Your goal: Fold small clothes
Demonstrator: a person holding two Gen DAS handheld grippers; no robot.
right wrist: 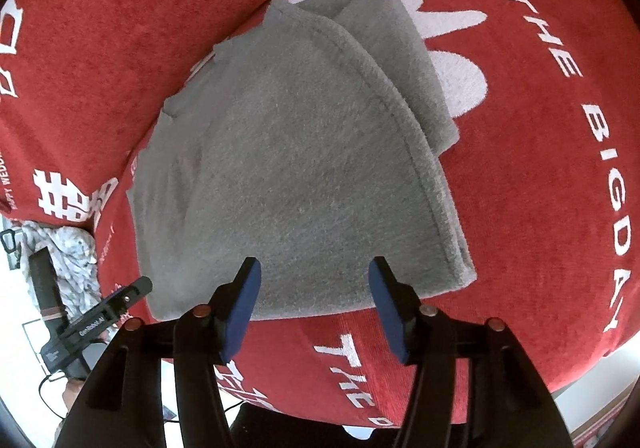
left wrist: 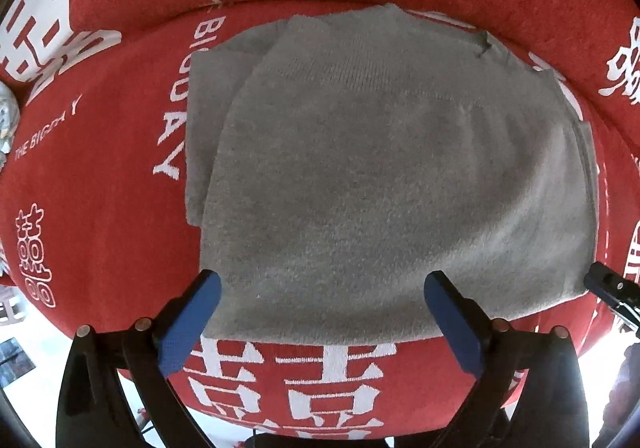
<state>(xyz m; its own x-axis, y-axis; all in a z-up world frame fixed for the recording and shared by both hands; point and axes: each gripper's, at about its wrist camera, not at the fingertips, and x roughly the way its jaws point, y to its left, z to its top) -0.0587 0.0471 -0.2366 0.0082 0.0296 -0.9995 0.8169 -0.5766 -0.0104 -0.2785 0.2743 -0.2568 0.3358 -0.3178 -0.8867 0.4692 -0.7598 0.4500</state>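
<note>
Left tool [left wrist: 322, 288] straight down, released – right tool [right wrist: 314, 274] tilted, released, above folded grey garment [left wrist: 380, 167]

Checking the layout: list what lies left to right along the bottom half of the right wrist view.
Crumpled pale patterned cloth → black left gripper → folded grey fleece garment → red blanket with white lettering.

Both views are evenly and softly lit, with no hard shadows cast. Strong fisheye bending is seen toward the dark vignetted corners, and the lower left of each frame is blown out to white. Slight softness is noted throughout.
</note>
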